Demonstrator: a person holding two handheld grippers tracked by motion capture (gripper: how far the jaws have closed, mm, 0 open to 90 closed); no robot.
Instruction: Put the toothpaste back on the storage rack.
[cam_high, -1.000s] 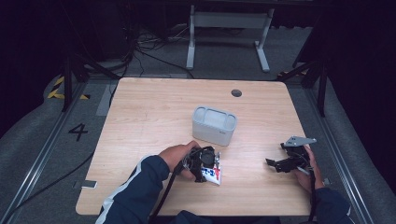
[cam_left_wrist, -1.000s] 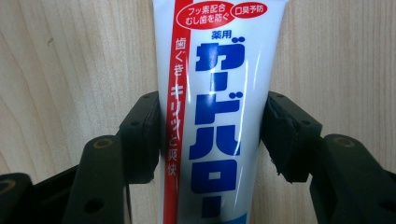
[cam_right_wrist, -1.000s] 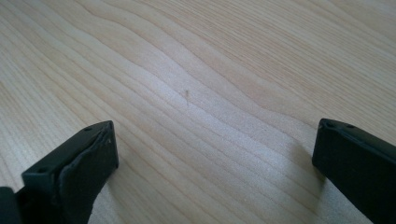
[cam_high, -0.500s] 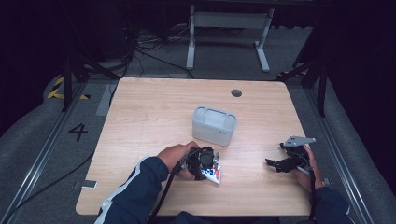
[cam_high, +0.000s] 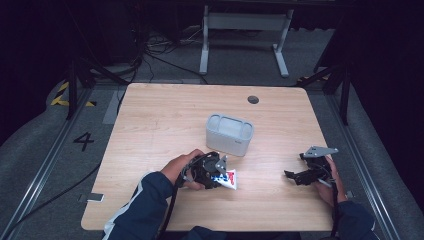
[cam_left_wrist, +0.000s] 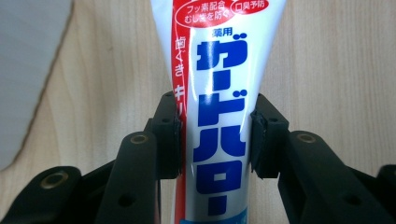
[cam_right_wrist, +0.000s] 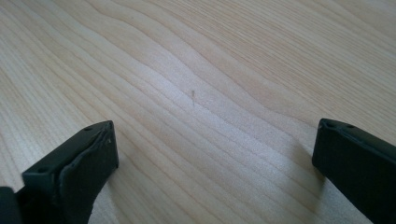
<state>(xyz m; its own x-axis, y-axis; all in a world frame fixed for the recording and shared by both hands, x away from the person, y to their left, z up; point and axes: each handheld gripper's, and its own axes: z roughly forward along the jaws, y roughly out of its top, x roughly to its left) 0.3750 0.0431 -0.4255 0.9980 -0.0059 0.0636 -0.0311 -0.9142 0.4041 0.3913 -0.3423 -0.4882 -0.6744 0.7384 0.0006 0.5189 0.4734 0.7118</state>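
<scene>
Left gripper (cam_left_wrist: 215, 140), jaws just closed, clamps the toothpaste tube (cam_left_wrist: 219, 93) across its width, near the tabletop's (cam_high: 165, 120) front edge, presumably for transfer into the grey bin (cam_high: 229, 134) just beyond. Right gripper (cam_right_wrist: 212, 154) idles wide open near the right edge.
</scene>
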